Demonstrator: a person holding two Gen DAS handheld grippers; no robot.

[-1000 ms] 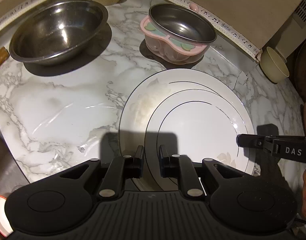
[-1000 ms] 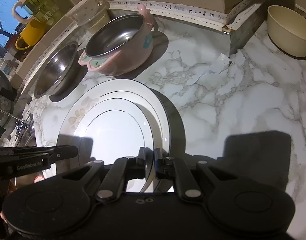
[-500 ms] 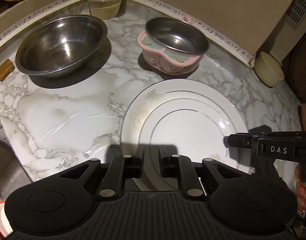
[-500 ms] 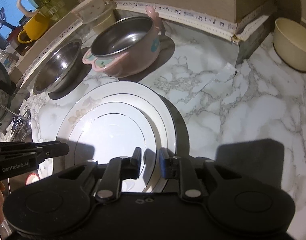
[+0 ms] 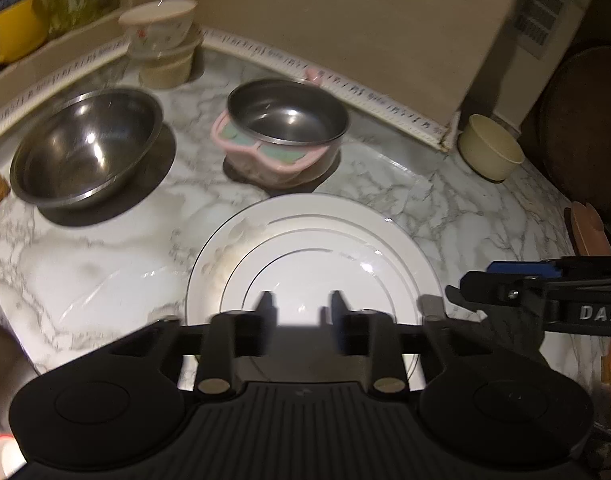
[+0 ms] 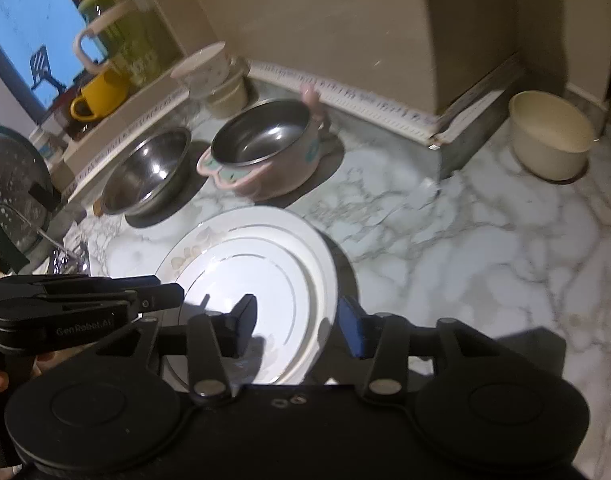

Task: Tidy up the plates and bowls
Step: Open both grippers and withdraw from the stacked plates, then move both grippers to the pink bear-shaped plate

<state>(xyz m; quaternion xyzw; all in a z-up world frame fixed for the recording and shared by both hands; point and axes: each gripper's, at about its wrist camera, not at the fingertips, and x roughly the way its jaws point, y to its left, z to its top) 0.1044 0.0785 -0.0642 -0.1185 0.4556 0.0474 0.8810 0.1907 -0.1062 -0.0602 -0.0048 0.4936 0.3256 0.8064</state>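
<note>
Two white plates lie stacked on the marble counter, the smaller (image 5: 317, 280) (image 6: 245, 280) on the larger (image 5: 409, 248) (image 6: 317, 248). My left gripper (image 5: 300, 304) is open and empty above their near edge. My right gripper (image 6: 297, 320) is open and empty, its jaws either side of the plates' right rim without holding it. It shows from the side in the left wrist view (image 5: 457, 298). Behind the plates stand a large steel bowl (image 5: 85, 152) (image 6: 145, 176) and a steel bowl in a pink holder (image 5: 285, 128) (image 6: 265, 148).
A cream bowl (image 5: 491, 152) (image 6: 549, 140) stands at the right by the wall corner. Stacked small bowls (image 5: 165, 48) (image 6: 217, 80) stand at the back. A yellow mug (image 6: 101, 94) and a green jug (image 6: 121, 40) sit on the ledge. A sink with a colander (image 6: 13, 184) lies left.
Both grippers have opened and let go of the plates, and both have pulled back and up. The smaller plate now lies centred on the larger one.
</note>
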